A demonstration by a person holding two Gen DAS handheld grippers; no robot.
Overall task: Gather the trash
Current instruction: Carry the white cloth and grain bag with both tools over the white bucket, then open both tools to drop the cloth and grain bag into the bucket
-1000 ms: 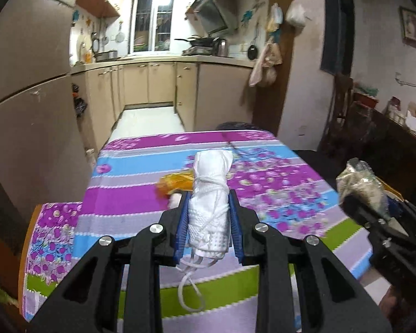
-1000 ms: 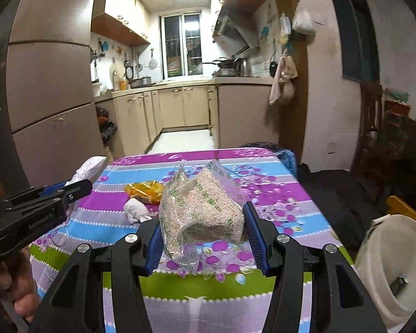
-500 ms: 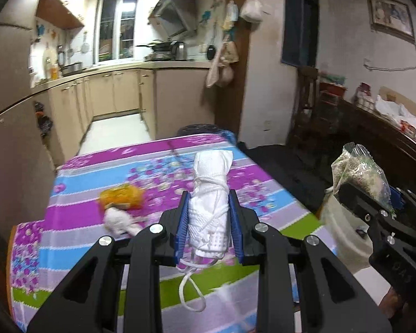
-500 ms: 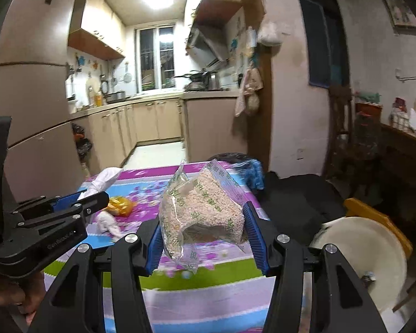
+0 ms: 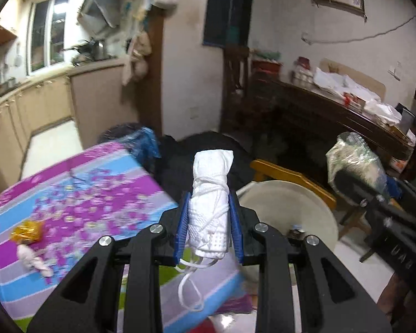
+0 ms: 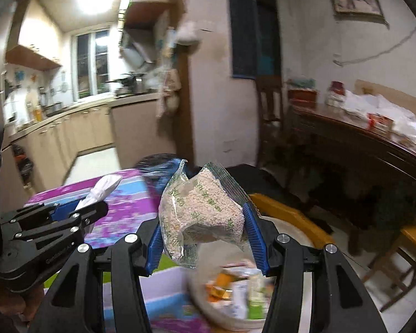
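My left gripper (image 5: 208, 222) is shut on a rolled white face mask (image 5: 209, 202) with its ear loops hanging down. It holds the mask over the table's right edge, beside a white trash bin (image 5: 305, 211). My right gripper (image 6: 203, 230) is shut on a clear bag of grain (image 6: 202, 213) above the same trash bin (image 6: 291, 233), which holds several wrappers. The left gripper and mask also show in the right wrist view (image 6: 97, 194). The bag also shows in the left wrist view (image 5: 355, 158).
A table with a purple and blue striped cloth (image 5: 77, 194) carries an orange wrapper (image 5: 27, 229) and a crumpled white tissue (image 5: 33, 260). A wooden chair (image 5: 291, 177) stands behind the bin. A dark sideboard (image 5: 346, 116) with clutter runs along the right wall.
Both grippers have swung right, away from the table's middle, towards the bin. The bin is now under the right gripper. Both still hold their items.
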